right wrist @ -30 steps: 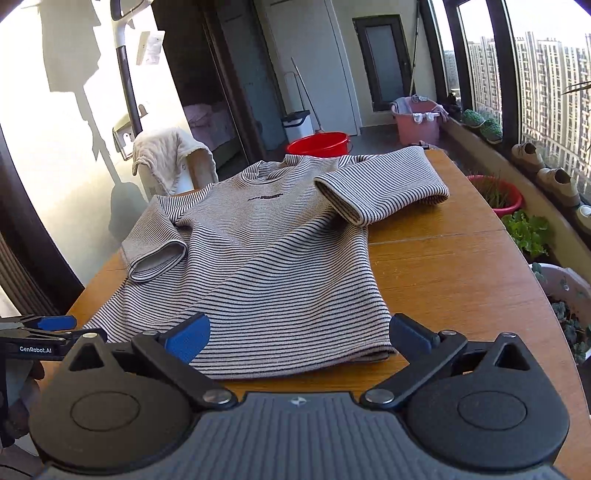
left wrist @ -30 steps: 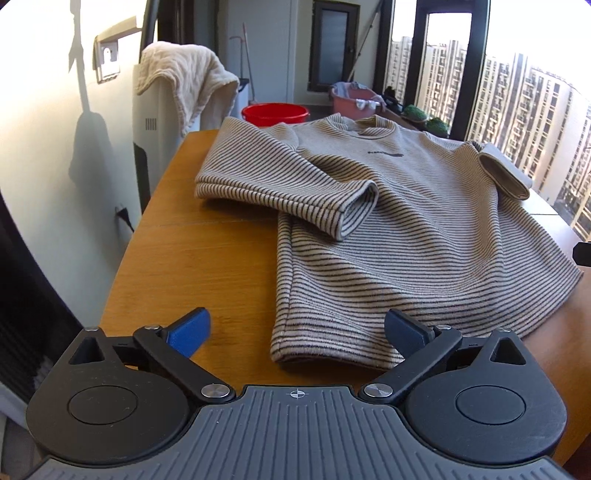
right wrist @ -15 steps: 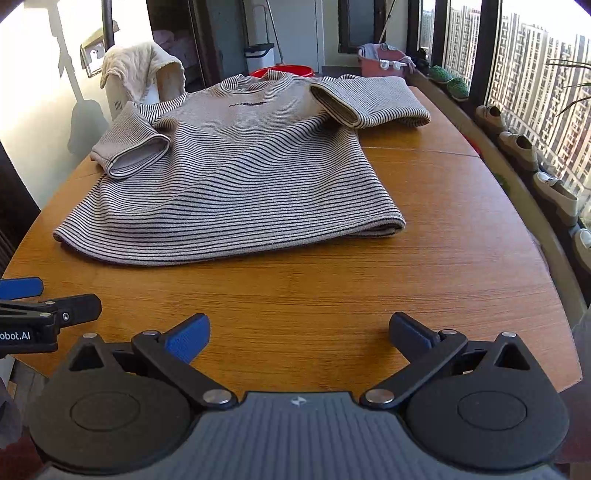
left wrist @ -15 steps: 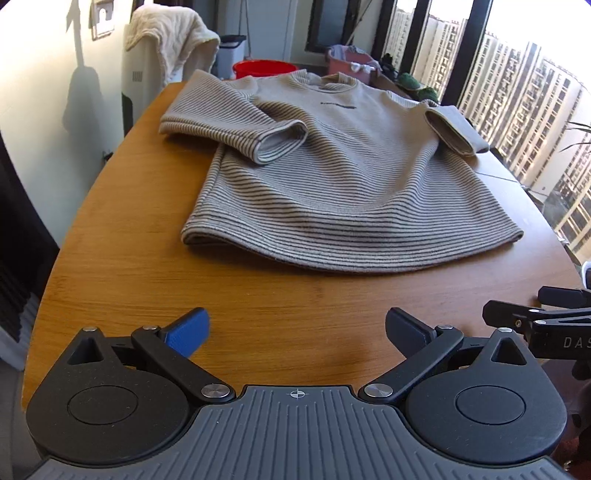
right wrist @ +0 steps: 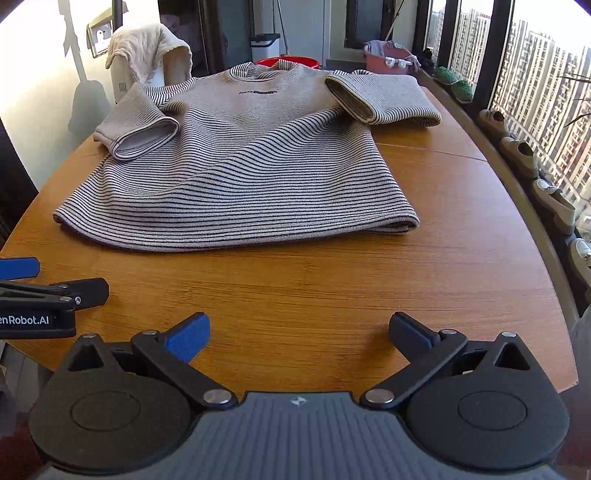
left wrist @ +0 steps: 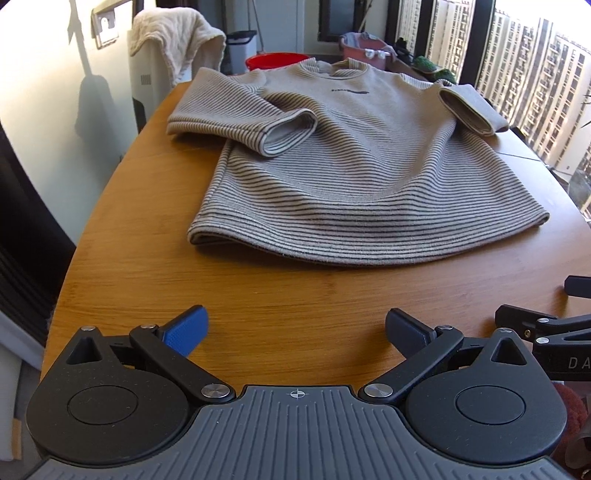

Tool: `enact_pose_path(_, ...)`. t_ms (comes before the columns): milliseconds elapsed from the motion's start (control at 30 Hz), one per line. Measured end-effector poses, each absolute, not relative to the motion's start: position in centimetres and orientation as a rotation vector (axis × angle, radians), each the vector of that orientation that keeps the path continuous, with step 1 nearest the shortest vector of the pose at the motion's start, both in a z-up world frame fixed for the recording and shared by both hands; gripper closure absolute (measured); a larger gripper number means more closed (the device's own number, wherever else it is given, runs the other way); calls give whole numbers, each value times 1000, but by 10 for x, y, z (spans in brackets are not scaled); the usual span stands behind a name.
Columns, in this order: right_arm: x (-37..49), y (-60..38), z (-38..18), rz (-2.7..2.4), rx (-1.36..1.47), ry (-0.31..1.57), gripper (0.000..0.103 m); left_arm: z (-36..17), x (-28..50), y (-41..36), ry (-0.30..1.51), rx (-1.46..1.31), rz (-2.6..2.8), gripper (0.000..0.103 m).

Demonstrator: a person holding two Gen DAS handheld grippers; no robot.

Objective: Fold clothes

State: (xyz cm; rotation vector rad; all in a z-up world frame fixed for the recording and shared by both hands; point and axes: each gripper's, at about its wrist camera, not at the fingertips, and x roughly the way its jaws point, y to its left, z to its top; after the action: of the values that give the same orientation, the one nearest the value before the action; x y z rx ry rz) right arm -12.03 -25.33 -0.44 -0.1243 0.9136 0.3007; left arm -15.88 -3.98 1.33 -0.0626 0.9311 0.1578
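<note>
Left tongs (left wrist: 295,328), right tongs (right wrist: 299,330) spread, empty; striped sweater (left wrist: 354,173) far edge hidden.

There was one striped sweater (left wrist: 354,166) on one wooden table (left wrist: 258,295), two grippers, left (left wrist: 295,328) and right (right wrist: 299,332), one red basin (left wrist: 277,59), one pink tub (right wrist: 388,55), one towel (left wrist: 173,33), four shoes on the sill

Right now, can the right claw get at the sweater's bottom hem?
Probably yes. The right claw is open and empty, and only bare wooden table lies between it and the striped sweater's bottom hem. The left claw sits off to the side, not in its path.
</note>
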Motion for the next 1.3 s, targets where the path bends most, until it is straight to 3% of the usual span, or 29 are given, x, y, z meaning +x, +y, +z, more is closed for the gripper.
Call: enact_pose_path(1300, -119, -251, -4, 293, -116, 899, 0, 10, -163, -37, 901, -61, 166, 0)
